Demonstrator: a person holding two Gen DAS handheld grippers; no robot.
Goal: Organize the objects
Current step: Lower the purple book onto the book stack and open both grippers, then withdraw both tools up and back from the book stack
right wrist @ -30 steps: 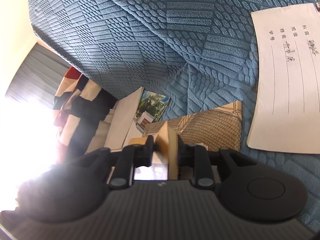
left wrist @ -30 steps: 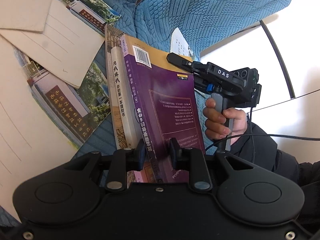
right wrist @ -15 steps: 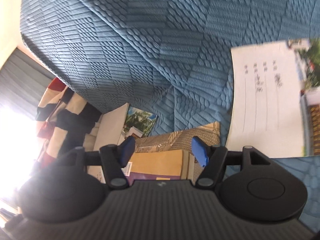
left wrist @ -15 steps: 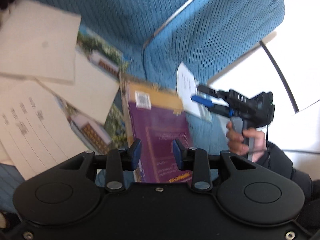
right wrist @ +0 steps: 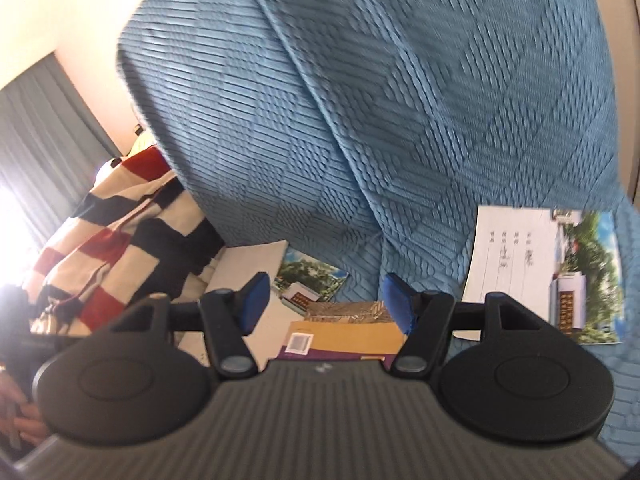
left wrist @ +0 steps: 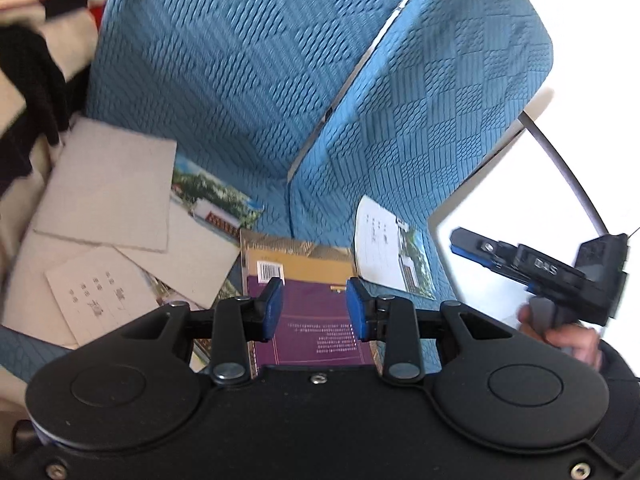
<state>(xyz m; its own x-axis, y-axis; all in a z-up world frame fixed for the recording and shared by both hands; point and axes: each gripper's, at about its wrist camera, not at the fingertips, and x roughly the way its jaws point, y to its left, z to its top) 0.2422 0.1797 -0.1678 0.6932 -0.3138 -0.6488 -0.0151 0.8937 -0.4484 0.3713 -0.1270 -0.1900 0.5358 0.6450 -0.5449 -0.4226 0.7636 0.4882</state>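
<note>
Left tool (left wrist: 314,308): jaws apart, nothing between pads. Right tool (right wrist: 320,304): jaws wide apart, empty. Purple book (left wrist: 316,336) lies flat on blue sofa (left wrist: 240,80), stacked on a second book, directly below both tools. Loose notebooks (left wrist: 104,188) lie left; another notebook (right wrist: 516,264) lies right. Handling est.: book stiff, moderate wt, glossy cover, may slip. Grip at spine or short edge. Notebooks thin, floppy; pinch at edge.

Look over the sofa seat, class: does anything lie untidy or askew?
Yes. Loose paper sheets and photo-covered booklets overlap at different angles left of the purple book; another booklet lies apart, to its right.
</note>
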